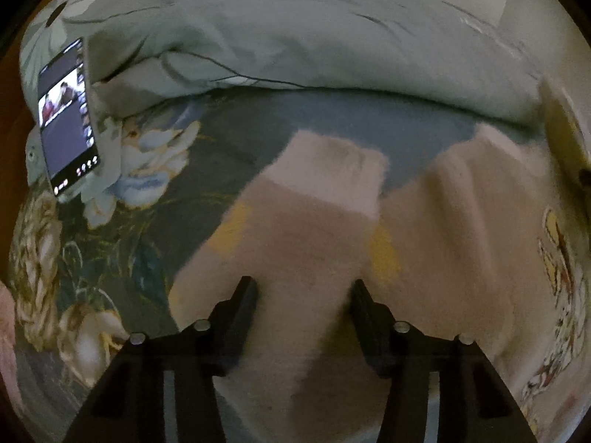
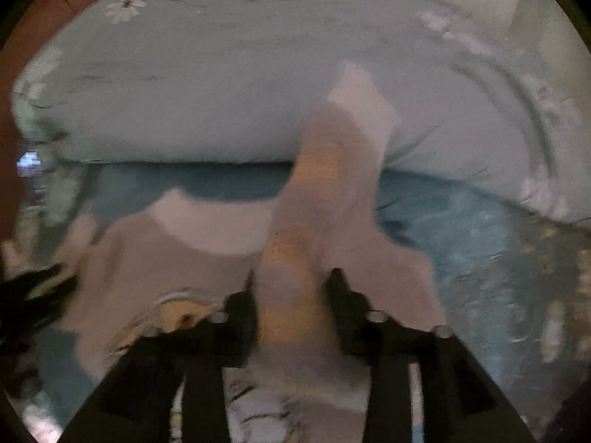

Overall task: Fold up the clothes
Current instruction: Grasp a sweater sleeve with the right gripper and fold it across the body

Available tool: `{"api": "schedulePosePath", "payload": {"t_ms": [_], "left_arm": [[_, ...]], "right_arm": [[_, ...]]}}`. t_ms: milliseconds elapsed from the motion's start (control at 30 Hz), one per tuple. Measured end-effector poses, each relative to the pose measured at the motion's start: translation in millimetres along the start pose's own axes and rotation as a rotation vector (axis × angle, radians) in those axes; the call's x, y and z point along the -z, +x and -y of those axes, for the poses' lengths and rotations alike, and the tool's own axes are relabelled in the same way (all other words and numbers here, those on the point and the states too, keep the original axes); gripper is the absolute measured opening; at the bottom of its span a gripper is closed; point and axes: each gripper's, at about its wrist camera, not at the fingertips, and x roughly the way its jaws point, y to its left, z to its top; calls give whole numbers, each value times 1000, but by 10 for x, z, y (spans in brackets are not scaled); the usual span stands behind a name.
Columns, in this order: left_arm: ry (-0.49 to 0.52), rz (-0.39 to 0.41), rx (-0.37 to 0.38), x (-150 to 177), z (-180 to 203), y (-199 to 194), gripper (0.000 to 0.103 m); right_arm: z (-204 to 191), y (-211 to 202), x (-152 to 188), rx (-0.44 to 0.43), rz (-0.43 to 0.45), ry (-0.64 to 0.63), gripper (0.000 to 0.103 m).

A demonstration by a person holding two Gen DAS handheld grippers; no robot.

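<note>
A fuzzy beige sweater point(image 1: 443, 229) with pale pink cuffs, yellow patches and a cartoon print lies on the bed. In the left wrist view one sleeve point(image 1: 295, 243) runs between the fingers of my left gripper point(image 1: 303, 288), which stands open over it. In the right wrist view my right gripper point(image 2: 291, 284) is shut on the other sleeve point(image 2: 332, 184), which rises blurred above the sweater body point(image 2: 155, 258) with its pink cuff point(image 2: 365, 99) uppermost.
A grey-green floral duvet point(image 1: 295, 37) is heaped along the far side of the bed. A lit phone point(image 1: 66, 118) leans against it at the left. The dark floral bedsheet point(image 1: 110, 251) shows around the sweater.
</note>
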Motion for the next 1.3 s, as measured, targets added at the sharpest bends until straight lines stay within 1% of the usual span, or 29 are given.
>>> {"api": "schedulePosePath", "payload": {"t_ms": [67,100,133,200,233,333,400,500,567,600,633,667,733,800,867,900,967,1000,1033,1067,1133,1167,1200,1233,1267,1300], "left_arm": [[-55,15,11,10,-86,-24,44],[-97,24,21,21,-157,-40,40],[-153,36,35,39,-253,-60,37],[-260,55,56,89,-446,-97,18],[-316,64,64,130,-554,-126,16],[-467,101,93,302,-888,-235,13],[-568,124,118,465,-1115,-312,12],[-732,145,192,766,-1393,-403,12],[-836,143,262,960,-1557,-393,12],[-876,142,297,1043,-1615,-380,12],[-910,141,326,1121,-1664,-369,13],[-929,139,345,1181,-1694,-358,16],[-955,132,372,1272,-1726,-340,16],[-975,125,397,1336,-1753,-318,18],[-981,117,401,1367,-1775,-303,23],[-983,113,402,1380,-1783,-295,26],[-989,106,407,1405,-1787,-282,30],[-997,104,415,1417,-1790,-267,30],[-1004,104,422,1417,-1804,-251,30],[-1009,104,425,1410,-1820,-240,31],[-1018,103,427,1421,-1824,-234,31],[-1021,102,428,1430,-1814,-244,32],[-1023,100,428,1446,-1805,-258,33],[-1024,97,426,1470,-1795,-275,34],[-1025,96,426,1485,-1789,-283,35],[-1026,96,426,1488,-1788,-279,36]], "right_arm": [[32,-97,50,-102,-7,-3,44],[47,-163,78,-126,6,-4,44],[72,-245,105,-133,27,-2,44],[168,-357,144,-119,65,14,46],[255,-386,157,-96,82,38,46],[524,-359,86,-36,90,128,46],[617,-282,44,1,86,164,46],[755,-100,-5,14,57,230,47],[853,39,-48,14,46,283,47],[881,78,-70,17,49,301,48],[914,126,-98,16,51,322,52],[947,179,-130,5,51,342,54],[973,273,-172,-1,41,359,55],[951,352,-187,18,23,349,56],[924,403,-194,32,14,340,56],[910,383,-192,22,27,339,58],[883,343,-190,-3,52,335,58],[871,328,-193,-31,61,329,58],[857,330,-199,-64,60,326,58],[835,348,-207,-78,48,322,58],[777,384,-220,-67,24,307,58],[754,398,-226,-59,18,299,56],[736,394,-227,-49,23,294,51],[724,372,-223,-52,31,293,37],[728,346,-218,-70,39,295,28],[731,320,-214,-88,48,297,9]]}}
